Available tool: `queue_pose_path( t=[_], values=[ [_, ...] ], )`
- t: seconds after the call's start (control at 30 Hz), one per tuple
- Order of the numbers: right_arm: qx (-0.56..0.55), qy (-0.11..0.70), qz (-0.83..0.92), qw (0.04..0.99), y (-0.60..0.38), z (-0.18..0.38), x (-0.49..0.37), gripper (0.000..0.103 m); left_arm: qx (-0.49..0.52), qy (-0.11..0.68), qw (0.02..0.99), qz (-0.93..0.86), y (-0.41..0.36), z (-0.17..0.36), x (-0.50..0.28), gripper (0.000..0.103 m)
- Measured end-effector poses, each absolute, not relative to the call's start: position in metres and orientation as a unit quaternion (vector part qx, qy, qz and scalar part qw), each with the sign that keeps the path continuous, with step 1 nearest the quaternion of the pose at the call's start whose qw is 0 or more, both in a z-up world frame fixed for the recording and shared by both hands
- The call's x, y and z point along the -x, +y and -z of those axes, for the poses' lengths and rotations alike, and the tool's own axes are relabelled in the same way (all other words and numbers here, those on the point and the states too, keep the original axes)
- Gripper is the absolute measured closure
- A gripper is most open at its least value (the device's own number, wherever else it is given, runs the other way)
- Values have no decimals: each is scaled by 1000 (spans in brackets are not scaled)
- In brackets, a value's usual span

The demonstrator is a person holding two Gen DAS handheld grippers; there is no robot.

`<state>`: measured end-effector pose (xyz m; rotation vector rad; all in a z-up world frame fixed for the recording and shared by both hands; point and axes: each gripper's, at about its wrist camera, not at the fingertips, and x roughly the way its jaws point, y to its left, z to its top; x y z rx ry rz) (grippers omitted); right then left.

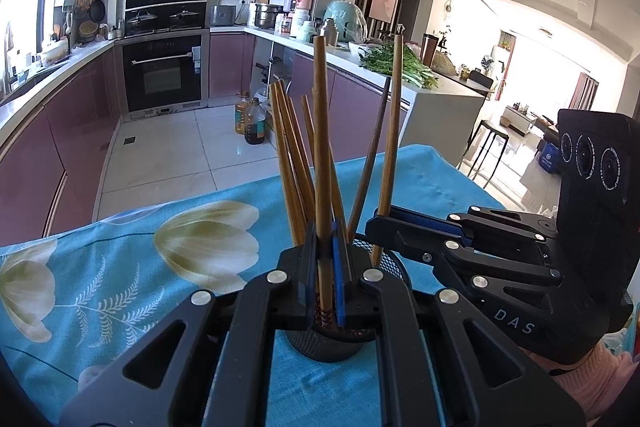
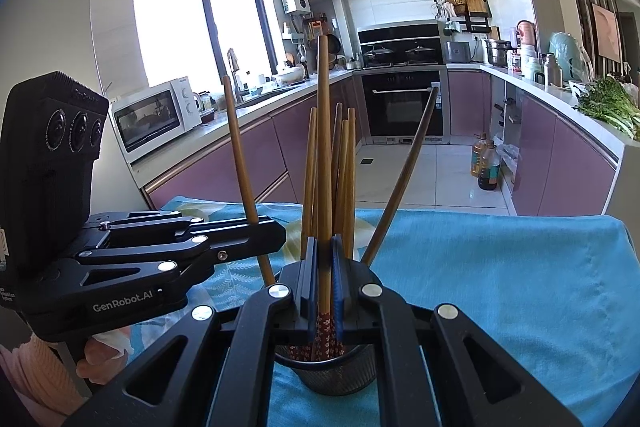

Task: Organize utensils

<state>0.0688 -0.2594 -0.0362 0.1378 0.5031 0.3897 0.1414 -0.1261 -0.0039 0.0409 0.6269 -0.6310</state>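
A: What does the left gripper (image 1: 329, 259) hold?
B: Its jaws clamp one upright chopstick (image 1: 322, 163) above the black mesh holder (image 1: 332, 341) on the blue floral cloth (image 1: 120, 267).
A: The right gripper (image 2: 325, 267)?
B: Likewise clamped on one chopstick (image 2: 324, 163) over that holder.

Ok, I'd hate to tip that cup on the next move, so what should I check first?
1. Left tongs closed on the left-held chopstick: ok.
2. Right tongs closed on the right-held chopstick: ok.
3. Both patterned lower ends inside the mesh holder: ok.
4. Holder upright on the blue cloth: ok.
5. Held ends resting on the holder's bottom: cannot tell.
6. The two tongs apart from each other: ok.
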Motion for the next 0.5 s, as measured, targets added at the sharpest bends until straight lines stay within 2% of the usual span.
queue_pose_path(
  t=[0.5],
  values=[
    [-67,252,-191,946,-257,39,-69,97,-18,311,903,295,-130,9,-154,95]
  ],
)
